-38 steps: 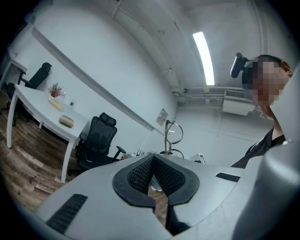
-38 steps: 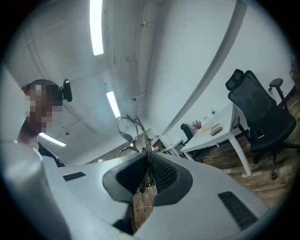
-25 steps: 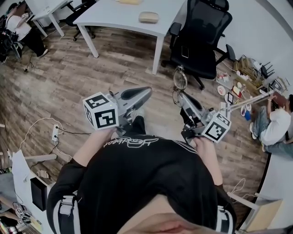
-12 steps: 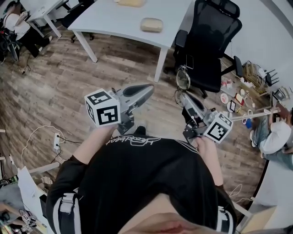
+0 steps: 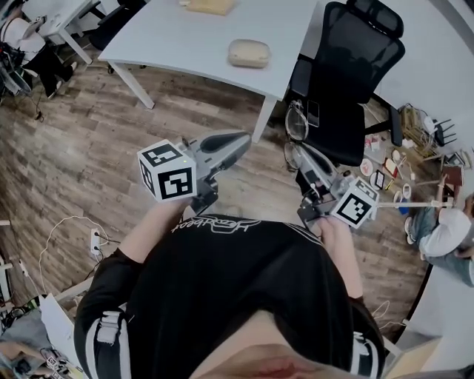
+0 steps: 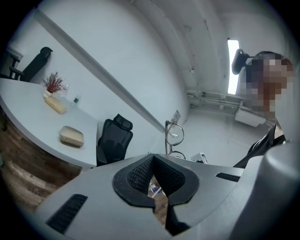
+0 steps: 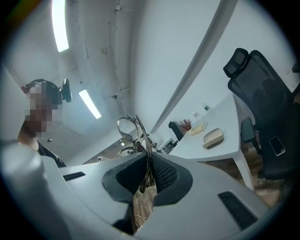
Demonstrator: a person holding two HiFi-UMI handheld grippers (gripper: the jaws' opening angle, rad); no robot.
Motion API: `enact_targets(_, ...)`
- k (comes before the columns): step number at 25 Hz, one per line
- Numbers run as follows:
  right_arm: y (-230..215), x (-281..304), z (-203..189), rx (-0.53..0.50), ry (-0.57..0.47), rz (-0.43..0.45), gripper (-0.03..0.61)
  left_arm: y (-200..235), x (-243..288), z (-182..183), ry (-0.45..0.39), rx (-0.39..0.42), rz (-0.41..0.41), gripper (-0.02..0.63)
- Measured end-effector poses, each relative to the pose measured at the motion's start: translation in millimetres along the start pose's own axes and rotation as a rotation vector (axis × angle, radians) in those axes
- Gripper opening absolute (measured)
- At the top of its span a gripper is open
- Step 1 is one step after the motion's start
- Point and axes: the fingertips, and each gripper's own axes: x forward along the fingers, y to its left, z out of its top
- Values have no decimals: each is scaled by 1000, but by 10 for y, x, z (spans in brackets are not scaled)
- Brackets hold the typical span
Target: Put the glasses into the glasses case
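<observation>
Thin metal glasses (image 5: 295, 126), matt wood-plank floor (image 5: 111, 126)

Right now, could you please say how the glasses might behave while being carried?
The glasses look thin-framed, so probably light and easily bent. The right gripper pinches them low, lenses sticking out, so they might swivel or slip.

The white bench (image 5: 178, 41) stands on a wood-plank floor (image 5: 89, 141). On it lies a beige glasses case (image 5: 249, 53) (rounded, nearer the front edge), well apart from a tan box (image 5: 204, 4) at the far side.
</observation>
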Motion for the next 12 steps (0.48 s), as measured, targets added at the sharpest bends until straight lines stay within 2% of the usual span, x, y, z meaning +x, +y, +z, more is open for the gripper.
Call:
enact_targets(6,-346,390,140,6,-2,-18,28,512,105,186,14,-20,0,6)
enact_targets(12,-452,489,162,0,-23,-47,28,717,110,235,30,-28,-11,6)
